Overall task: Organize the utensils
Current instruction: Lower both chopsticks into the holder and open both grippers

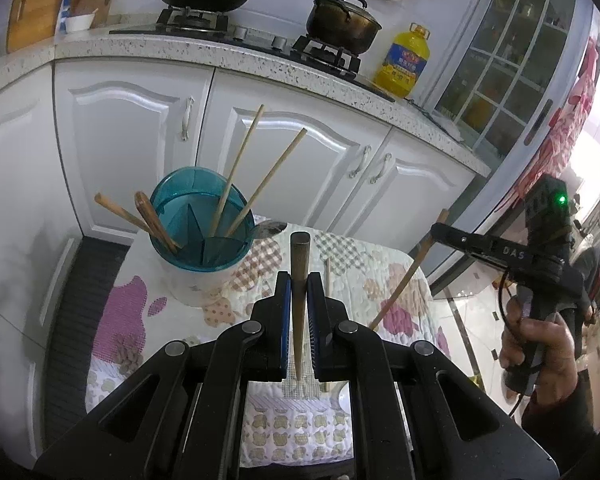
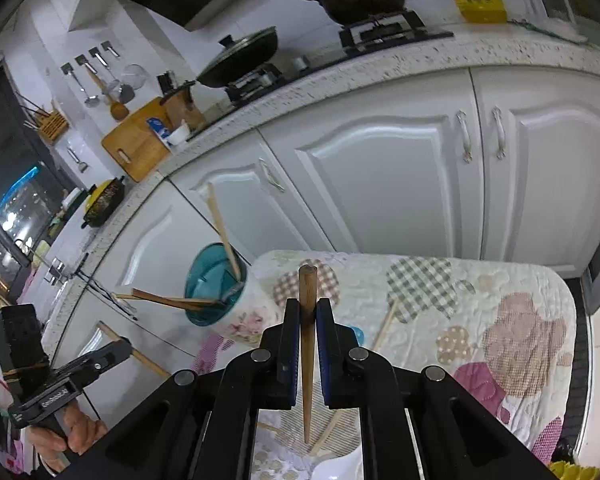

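Left wrist view: the left gripper (image 1: 299,292) is pinched tight on a dark chopstick (image 1: 299,304) that runs straight along the line of the fingers, its blunt square end sticking out ahead and its thin tip back between the arms. It hangs above the quilted cloth (image 1: 396,280), with the teal utensil holder (image 1: 202,236) ahead and to the left. That holder stands on the cloth with two pale chopsticks (image 1: 240,164) leaning up to the right and darker ones (image 1: 152,220) slanting out to the left.

From the right wrist view, the right gripper (image 2: 308,320) is clamped just as tightly on a brown chopstick (image 2: 307,344), also lengthwise between its fingers, thick end forward, point toward the camera. It is held over the cloth, the holder (image 2: 208,284) off to the left. A loose pale chopstick (image 2: 386,326) lies on the cloth, just right of the fingers.
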`<action>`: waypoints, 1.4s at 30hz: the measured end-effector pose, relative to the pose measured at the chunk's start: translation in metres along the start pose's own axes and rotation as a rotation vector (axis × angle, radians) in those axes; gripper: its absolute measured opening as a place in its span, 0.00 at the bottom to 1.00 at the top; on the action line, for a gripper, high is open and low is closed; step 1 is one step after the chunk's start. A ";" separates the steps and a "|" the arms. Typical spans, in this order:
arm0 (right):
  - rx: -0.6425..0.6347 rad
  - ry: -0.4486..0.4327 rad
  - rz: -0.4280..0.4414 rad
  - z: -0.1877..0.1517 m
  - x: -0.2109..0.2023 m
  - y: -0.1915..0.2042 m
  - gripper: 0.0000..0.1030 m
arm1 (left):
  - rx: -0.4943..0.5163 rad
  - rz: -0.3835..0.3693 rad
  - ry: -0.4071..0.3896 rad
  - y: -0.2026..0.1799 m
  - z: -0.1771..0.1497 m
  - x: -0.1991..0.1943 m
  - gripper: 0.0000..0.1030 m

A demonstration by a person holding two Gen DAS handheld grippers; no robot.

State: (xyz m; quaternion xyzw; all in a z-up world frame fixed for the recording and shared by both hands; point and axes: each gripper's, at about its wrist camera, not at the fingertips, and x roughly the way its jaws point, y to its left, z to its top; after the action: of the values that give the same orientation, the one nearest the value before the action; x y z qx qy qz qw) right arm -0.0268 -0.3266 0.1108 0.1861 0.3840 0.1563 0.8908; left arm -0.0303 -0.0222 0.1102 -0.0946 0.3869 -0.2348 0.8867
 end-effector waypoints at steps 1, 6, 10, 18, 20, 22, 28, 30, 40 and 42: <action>-0.006 -0.005 0.005 0.002 -0.002 0.003 0.07 | 0.001 0.002 -0.001 0.000 0.001 0.000 0.06; -0.028 -0.028 0.023 0.013 -0.009 0.015 0.07 | 0.004 0.003 -0.010 -0.001 0.004 -0.004 0.06; -0.045 -0.038 0.030 0.020 -0.011 0.025 0.07 | 0.004 0.000 -0.022 -0.001 0.008 -0.010 0.06; -0.085 -0.050 0.057 0.035 -0.011 0.051 0.07 | 0.004 0.006 -0.054 0.003 0.019 -0.023 0.06; -0.094 -0.052 0.065 0.039 -0.010 0.058 0.07 | -0.001 0.006 -0.065 0.005 0.024 -0.027 0.06; -0.106 -0.058 0.074 0.043 -0.010 0.065 0.07 | -0.008 0.004 -0.076 0.008 0.029 -0.032 0.06; -0.119 -0.082 0.097 0.058 -0.009 0.085 0.07 | -0.036 0.014 -0.153 0.023 0.057 -0.057 0.06; -0.121 -0.095 0.107 0.065 -0.009 0.092 0.07 | -0.036 0.030 -0.190 0.027 0.069 -0.067 0.06; -0.135 -0.140 0.126 0.098 0.015 0.126 0.07 | -0.033 0.159 -0.307 0.042 0.112 -0.065 0.06; -0.143 -0.153 0.118 0.103 0.023 0.130 0.07 | -0.029 0.199 -0.317 0.046 0.115 -0.056 0.06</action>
State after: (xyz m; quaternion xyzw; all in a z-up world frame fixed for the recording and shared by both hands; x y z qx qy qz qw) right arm 0.0468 -0.2239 0.2205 0.1558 0.2913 0.2205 0.9177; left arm 0.0368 0.0435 0.2090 -0.1043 0.2529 -0.1223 0.9540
